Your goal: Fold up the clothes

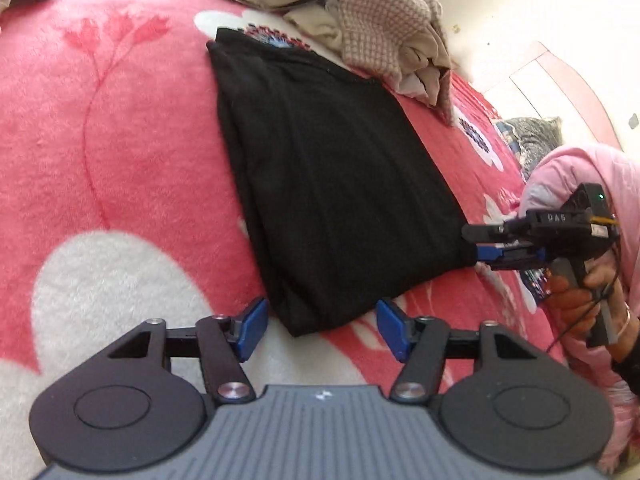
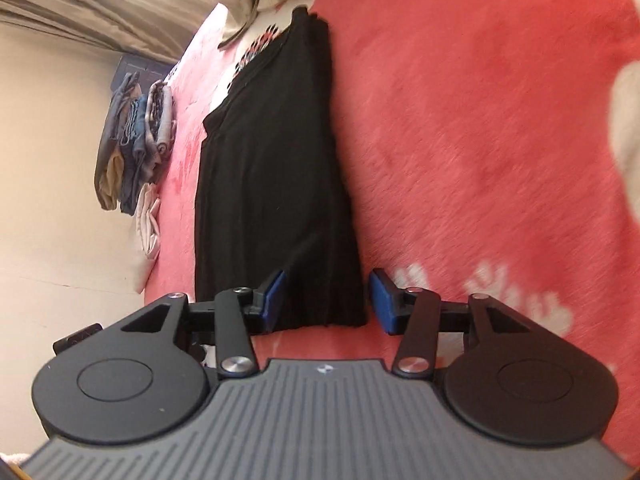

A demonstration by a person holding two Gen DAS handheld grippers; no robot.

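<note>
A black garment (image 1: 332, 184), folded into a long rectangle, lies flat on a red blanket (image 1: 100, 120) with white flowers. My left gripper (image 1: 322, 326) stands open at its near corner, which reaches in between the blue pads (image 1: 254, 326) without touching them. A hand holds my right gripper (image 1: 478, 246) at the garment's right corner. In the right wrist view the right gripper (image 2: 328, 302) is open. The end of the black garment (image 2: 276, 168) lies between its pads (image 2: 382, 302), which do not squeeze the cloth.
A heap of unfolded beige and checked clothes (image 1: 384, 28) lies just beyond the garment's far end. A stack of folded clothes (image 2: 136, 140) sits at the bed's edge by a pale wall. A pink sleeve (image 1: 580, 176) and a grey pillow (image 1: 532, 140) are at the right.
</note>
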